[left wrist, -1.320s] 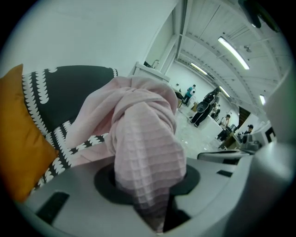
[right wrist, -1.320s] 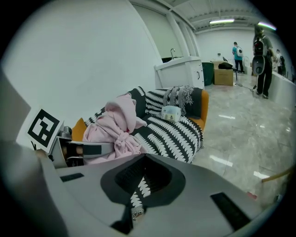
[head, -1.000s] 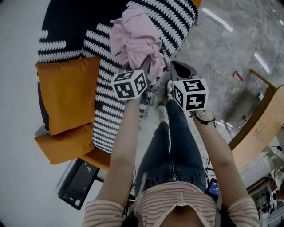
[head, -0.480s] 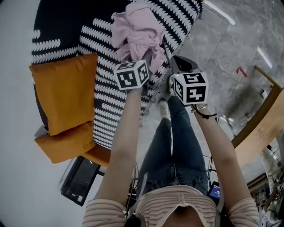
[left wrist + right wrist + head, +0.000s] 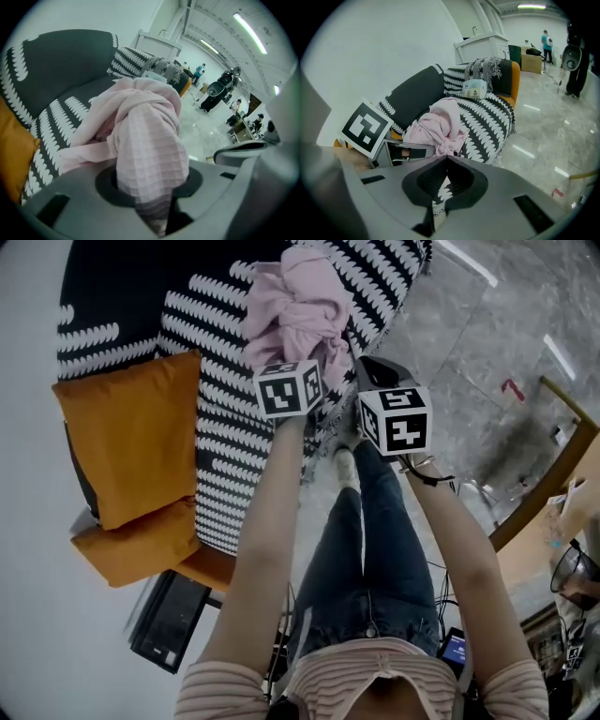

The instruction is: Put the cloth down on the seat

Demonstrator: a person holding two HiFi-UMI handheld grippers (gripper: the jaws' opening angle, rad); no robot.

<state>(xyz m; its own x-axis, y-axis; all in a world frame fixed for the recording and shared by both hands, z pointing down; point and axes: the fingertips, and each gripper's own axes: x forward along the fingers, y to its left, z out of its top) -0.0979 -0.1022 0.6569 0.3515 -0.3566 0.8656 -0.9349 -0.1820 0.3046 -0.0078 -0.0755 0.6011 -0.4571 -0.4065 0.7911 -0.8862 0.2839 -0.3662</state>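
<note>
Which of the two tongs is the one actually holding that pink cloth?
The left tongs: the pink cloth is pinched between its jaws, bunched up over the striped seat. The right tongs, beside it, hold nothing.

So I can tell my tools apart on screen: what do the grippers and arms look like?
The left gripper and right gripper are grey moulded shells, each carrying a white cube with black square markers. The arms are bare, with short striped sleeves.
</note>
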